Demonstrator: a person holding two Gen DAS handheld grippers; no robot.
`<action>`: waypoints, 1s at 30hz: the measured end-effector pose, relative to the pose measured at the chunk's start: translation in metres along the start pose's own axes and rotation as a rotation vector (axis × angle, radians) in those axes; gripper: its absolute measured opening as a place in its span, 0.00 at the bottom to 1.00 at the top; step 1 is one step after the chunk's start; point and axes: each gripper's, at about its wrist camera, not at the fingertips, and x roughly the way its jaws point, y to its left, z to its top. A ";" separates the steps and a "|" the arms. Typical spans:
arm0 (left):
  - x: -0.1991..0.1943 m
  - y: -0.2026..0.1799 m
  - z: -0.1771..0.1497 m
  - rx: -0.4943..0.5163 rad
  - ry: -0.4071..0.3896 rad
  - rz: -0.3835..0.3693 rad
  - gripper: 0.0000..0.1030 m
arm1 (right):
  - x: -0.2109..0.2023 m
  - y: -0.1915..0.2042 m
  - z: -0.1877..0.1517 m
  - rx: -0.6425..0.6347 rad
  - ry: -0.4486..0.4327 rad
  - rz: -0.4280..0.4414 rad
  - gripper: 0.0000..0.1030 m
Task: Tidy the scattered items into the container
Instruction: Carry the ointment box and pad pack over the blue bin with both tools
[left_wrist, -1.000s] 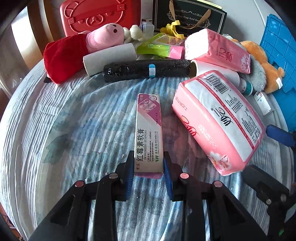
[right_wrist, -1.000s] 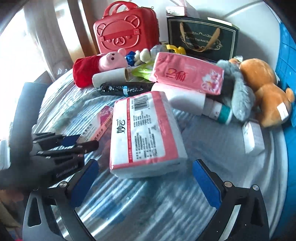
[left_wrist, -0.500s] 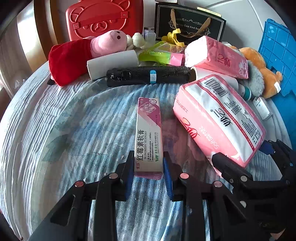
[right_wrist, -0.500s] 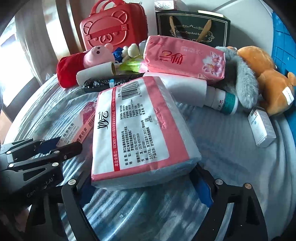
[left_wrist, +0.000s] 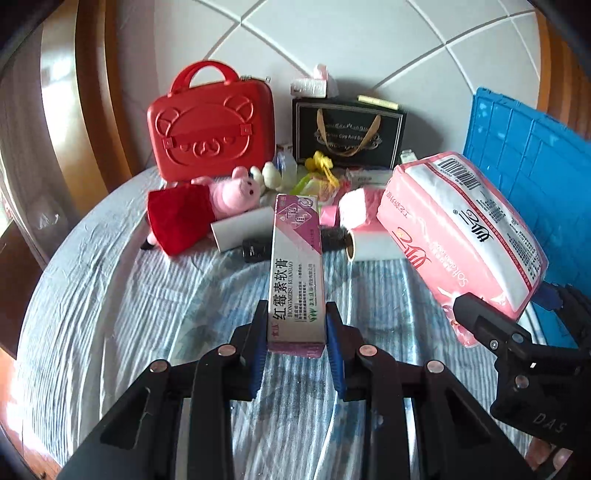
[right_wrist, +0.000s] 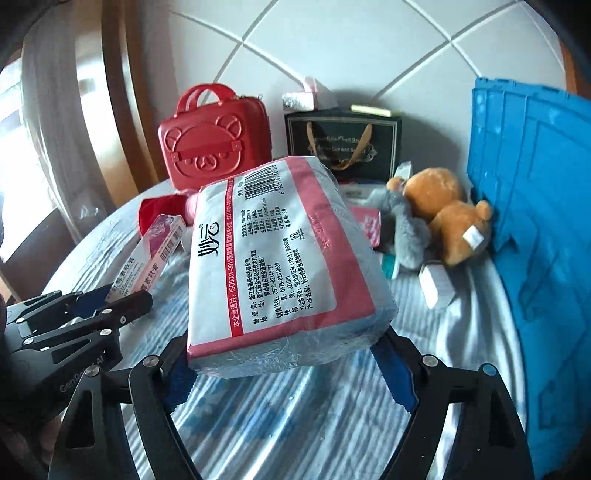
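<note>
Left gripper (left_wrist: 296, 334) clamped on long pink-and-white cardboard ointment box (left_wrist: 296, 273). Right gripper (right_wrist: 286, 363) closing on bulky pink plastic-wrapped tissue pack (right_wrist: 284, 254), apparently gripped; blue plastic crate (right_wrist: 535, 206) beside.

Bright daylight glares from the left; fisheye edges curve and darken.

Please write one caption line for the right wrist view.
Right gripper closing on pink tissue pack, blue container at right.
</note>
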 end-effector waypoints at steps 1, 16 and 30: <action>-0.012 0.001 0.005 0.004 -0.023 -0.009 0.27 | -0.016 0.004 0.006 -0.001 -0.027 -0.018 0.81; -0.173 -0.123 0.075 0.153 -0.312 -0.305 0.27 | -0.253 -0.079 0.045 0.104 -0.334 -0.358 0.82; -0.146 -0.412 0.105 0.320 0.028 -0.437 0.27 | -0.300 -0.345 0.029 0.183 -0.068 -0.516 0.82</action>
